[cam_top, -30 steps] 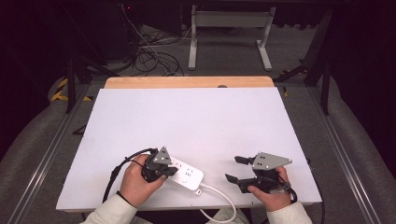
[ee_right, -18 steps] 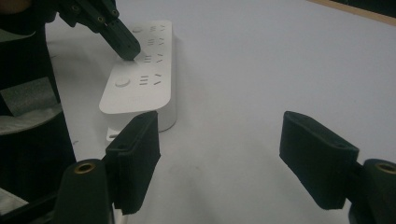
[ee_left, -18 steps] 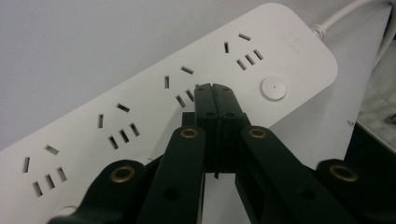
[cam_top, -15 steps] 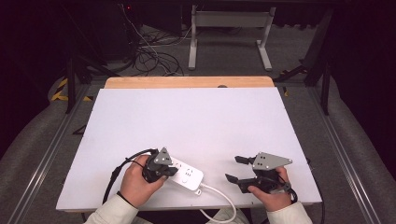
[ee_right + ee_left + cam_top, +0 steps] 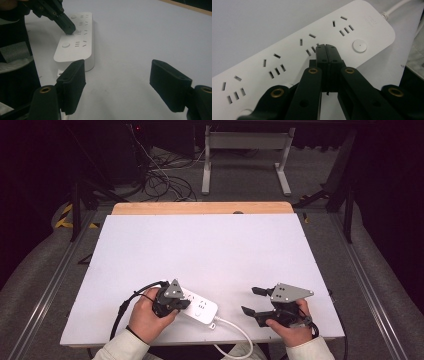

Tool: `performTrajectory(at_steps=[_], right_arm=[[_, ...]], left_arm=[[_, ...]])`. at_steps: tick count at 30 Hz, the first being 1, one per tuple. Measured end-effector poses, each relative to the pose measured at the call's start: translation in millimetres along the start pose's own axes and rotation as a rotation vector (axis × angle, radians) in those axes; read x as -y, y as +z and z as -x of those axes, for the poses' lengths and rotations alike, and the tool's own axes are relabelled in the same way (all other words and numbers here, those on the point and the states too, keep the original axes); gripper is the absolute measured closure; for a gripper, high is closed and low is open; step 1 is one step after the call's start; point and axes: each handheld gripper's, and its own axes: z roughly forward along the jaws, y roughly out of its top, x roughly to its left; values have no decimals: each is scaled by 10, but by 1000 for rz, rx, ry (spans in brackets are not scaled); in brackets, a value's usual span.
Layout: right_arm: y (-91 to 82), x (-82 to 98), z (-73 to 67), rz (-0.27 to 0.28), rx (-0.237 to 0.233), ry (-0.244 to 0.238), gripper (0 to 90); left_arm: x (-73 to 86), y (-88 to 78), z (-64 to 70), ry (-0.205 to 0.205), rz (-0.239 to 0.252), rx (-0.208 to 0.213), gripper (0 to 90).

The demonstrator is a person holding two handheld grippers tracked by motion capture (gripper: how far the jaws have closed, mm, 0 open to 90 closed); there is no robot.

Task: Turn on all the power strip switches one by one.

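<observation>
Power strip [image 5: 197, 306] is parked at the lower left of the high view, flat on the white table [image 5: 210, 250]. It's being pinned down by the left gripper [image 5: 326, 47], jaws clenched together with nothing between, tips resting on the strip's face near the round button [image 5: 359, 46]. Over at the lower right, the right gripper [image 5: 251, 300] is held released and empty. Looks like a steadying or button-press step; next a small shift toward the button is probably needed.

**White counter, one power strip**

Broad white counter [image 5: 210, 255], matte and flat, edged along the far side by a bare wooden strip [image 5: 200, 208]. Lying directly on it, a white power strip [image 5: 202, 307] near the front edge, left of centre. White cord [image 5: 235, 327] trailing from the strip's right end toward the front edge.
</observation>
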Motion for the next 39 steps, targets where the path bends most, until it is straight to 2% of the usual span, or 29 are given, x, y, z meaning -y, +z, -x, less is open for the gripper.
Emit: performTrajectory(at_steps=[4,5,6,7,8,10,13,16,22,31,39], right_arm=[[2,-1,-3,-2,1,-1,291],[1,1,2,-2,1,-2,291],[-1,2,5,-2,0,-2,291],[-3,6,11,0,1,-2,291],[-5,10,17,-2,3,2,291],[-2,13,22,-1,2,7,290],[9,6,15,-2,-2,3,290],[4,9,12,-4,0,1,290],[0,2,7,-3,1,-3,290],[-3,1,4,1,-1,-2,289],[2,4,8,-2,-4,0,288]], left_arm=[[1,-7,19,6,6,-16,900],[-4,-35,57,24,13,-46,900],[-104,-201,166,94,20,-109,900],[-104,-201,166,94,20,-109,900],[-151,-299,174,89,47,-89,900],[-180,-381,164,78,63,-86,900],[-142,-301,138,58,41,-46,900],[-146,-264,148,54,40,-24,900],[-192,-291,221,90,59,-41,900],[-260,-144,328,136,25,13,900],[-261,2,326,118,-7,37,899]])
